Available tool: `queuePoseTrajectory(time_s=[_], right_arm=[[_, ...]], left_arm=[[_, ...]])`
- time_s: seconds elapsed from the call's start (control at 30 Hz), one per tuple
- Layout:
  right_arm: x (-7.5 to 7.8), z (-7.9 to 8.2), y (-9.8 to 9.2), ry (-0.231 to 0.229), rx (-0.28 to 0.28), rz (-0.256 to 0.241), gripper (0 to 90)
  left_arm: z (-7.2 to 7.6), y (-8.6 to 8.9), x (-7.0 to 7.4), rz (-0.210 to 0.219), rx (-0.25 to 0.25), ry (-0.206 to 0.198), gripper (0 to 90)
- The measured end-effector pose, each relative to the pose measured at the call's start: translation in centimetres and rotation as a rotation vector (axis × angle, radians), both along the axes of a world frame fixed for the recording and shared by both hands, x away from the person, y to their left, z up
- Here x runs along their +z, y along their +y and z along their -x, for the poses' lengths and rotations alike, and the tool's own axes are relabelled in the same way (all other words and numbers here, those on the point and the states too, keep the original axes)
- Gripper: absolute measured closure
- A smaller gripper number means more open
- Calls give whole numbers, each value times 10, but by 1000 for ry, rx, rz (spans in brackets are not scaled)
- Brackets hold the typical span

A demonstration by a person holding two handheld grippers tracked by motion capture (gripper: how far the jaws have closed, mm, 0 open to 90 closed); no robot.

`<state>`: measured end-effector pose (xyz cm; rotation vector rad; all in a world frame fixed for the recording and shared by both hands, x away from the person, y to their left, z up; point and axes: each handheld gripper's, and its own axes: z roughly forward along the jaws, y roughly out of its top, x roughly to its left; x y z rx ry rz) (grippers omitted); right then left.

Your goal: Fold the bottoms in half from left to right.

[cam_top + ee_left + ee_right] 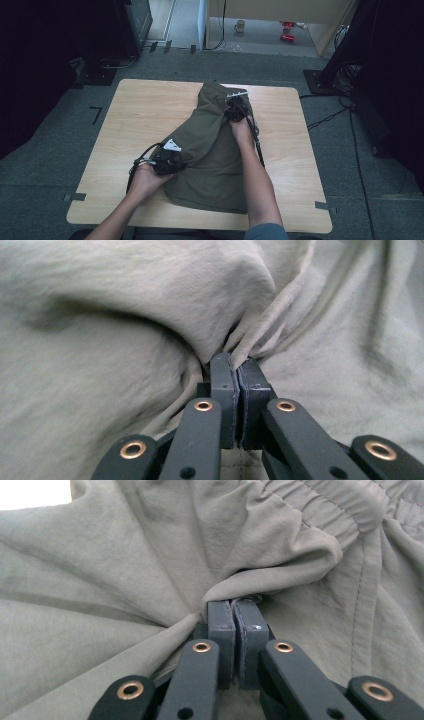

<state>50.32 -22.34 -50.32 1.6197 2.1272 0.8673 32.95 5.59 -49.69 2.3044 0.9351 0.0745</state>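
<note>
Olive-green cloth covers the middle of your pale wooden desk (pixel 135 105): in the high view the shorts (pixel 212 165) lie bunched and folded over, running from the far edge toward the near edge. Your left tool (pixel 172 162) sits at the garment's left edge on the near half of the desk, with your left hand (pixel 147 180) wrapped around it. Your right tool (pixel 236 109) rests on the cloth near the far end, your right hand (pixel 242 129) behind it and your forearm stretched across the fabric. A cable trails from each tool over the desk.

In the left gripper view, your left tool (pixel 239 371) has its two jaws pressed together on a pinch of the shorts (pixel 125 295), and creases radiate outward from the pads.

In the right gripper view, your right tool (pixel 238 611) is likewise clamped tight on a fold of the shorts (pixel 100 620). The gathered elastic waistband (pixel 320 502) runs across the upper right, just beyond the pinched fold, with a stitched seam dropping down the right side.
</note>
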Motion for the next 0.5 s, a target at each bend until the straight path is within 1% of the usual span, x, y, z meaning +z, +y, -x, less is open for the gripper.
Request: queuePoseTrajectory(time_s=[0.03,0.07,0.13,0.23,0.33,0.37,0.5], right_arm=[[0,-1,2,2,1,3,874],[0,-1,2,2,1,3,874],[1,-2,6,2,3,7,873],[0,-3,10,1,9,9,874],[0,-4,16,-4,22,14,876],[0,-5,18,-3,25,16,876],[0,-7,24,-6,29,12,876]], left_arm=[[-4,7,0,-6,14,-2,888],[-4,7,0,-6,14,-2,888],[-7,14,0,-9,34,-10,888],[-12,26,0,-8,75,-15,888],[-18,39,1,-18,113,-22,888],[-20,43,1,-17,129,-22,888],[-23,54,1,-15,159,-18,888]])
